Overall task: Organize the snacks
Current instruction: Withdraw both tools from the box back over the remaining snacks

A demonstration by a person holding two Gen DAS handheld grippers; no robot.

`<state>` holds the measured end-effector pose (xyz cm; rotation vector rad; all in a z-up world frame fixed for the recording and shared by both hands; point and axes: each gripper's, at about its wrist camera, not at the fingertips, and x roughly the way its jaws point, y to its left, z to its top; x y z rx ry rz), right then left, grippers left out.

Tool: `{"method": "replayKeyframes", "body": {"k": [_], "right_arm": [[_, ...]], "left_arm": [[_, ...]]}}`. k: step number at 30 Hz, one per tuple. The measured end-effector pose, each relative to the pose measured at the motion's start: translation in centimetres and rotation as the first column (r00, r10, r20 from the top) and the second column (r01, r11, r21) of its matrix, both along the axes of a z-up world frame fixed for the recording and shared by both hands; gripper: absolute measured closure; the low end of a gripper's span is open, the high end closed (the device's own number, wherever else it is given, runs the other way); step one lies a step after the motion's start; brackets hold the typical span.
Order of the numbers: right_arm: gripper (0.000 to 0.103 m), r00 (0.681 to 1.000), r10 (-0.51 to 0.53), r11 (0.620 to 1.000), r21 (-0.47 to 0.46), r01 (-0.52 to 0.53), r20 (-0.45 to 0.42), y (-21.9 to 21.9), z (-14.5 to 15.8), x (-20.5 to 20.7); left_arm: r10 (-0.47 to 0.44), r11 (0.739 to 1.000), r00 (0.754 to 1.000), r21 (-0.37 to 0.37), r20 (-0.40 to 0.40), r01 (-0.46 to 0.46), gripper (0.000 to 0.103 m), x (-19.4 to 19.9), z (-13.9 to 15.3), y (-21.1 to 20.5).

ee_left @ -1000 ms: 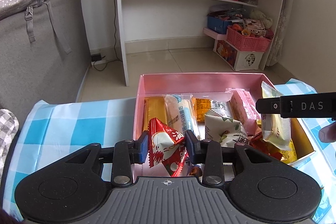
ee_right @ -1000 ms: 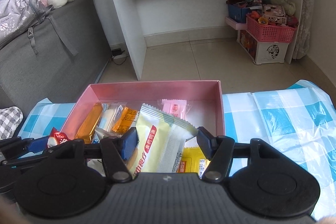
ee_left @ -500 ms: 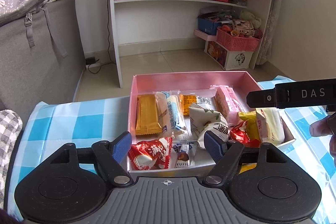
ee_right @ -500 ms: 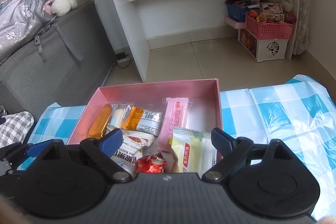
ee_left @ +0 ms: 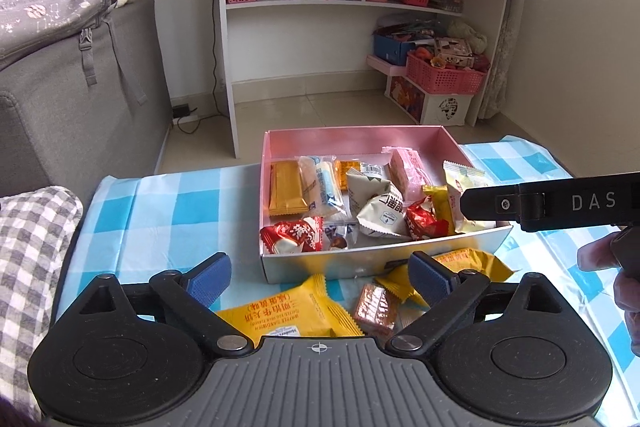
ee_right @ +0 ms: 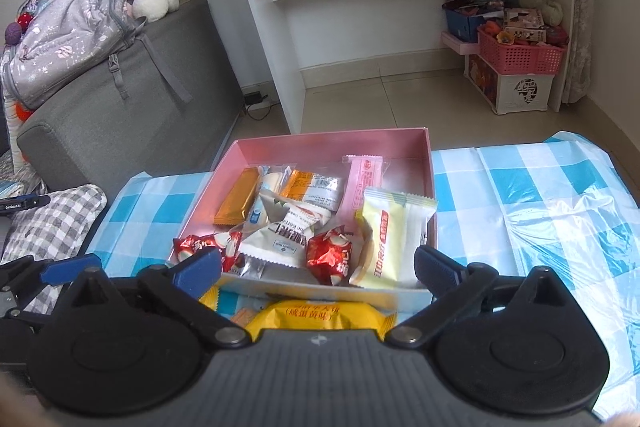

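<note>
Both grippers (ee_left: 320, 277) (ee_right: 318, 267) gape above crinkly foil snacks (ee_left: 292, 315).

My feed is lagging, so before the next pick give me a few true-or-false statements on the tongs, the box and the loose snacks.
1. Both tongs, the left tongs and the right tongs, are open and hold nothing. True.
2. The pink box holds no snacks. False: it holds many wrapped snacks.
3. Yellow snack packs lie on the checked cloth outside the box's near wall. True.
4. The pale yellow packet lies on the cloth right of the box. False: it is inside the box, at its right side.
5. A red-wrapped snack sits in the box's near left corner. True.
</note>
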<state>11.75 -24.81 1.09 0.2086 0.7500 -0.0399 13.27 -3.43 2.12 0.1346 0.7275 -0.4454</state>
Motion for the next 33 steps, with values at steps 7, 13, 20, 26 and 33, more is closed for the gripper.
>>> {"method": "replayKeyframes", "body": {"k": [7,13,20,26,33], "right_arm": [[0.0,1.0,0.019,1.0,-0.006,-0.019,-0.004,1.0,0.1,-2.2],[0.0,1.0,0.026,1.0,0.008,-0.026,-0.014,1.4,-0.7,-3.7],[0.0,0.997,0.069,0.997,-0.045,-0.068,0.024,1.9,-1.4,-5.3],[0.0,0.995,0.101,0.992,-0.084,-0.099,0.019,2.0,-2.9,-5.9],[0.0,0.989,0.145,0.986,-0.076,-0.148,-0.039,2.6,-4.7,-6.0]], "left_arm": [[0.017,1.0,1.0,0.004,-0.015,-0.017,0.003,-2.0,0.1,1.3],[0.043,0.999,0.999,0.013,-0.014,-0.043,0.002,-3.5,-1.2,3.0],[0.024,0.999,1.0,0.042,0.016,-0.024,0.001,-4.4,-4.1,4.2],[-0.033,0.996,0.999,0.081,0.028,0.031,0.001,-3.9,-6.1,4.4],[-0.083,0.99,0.993,0.117,0.084,0.073,0.001,-2.3,-7.2,4.3]]}}
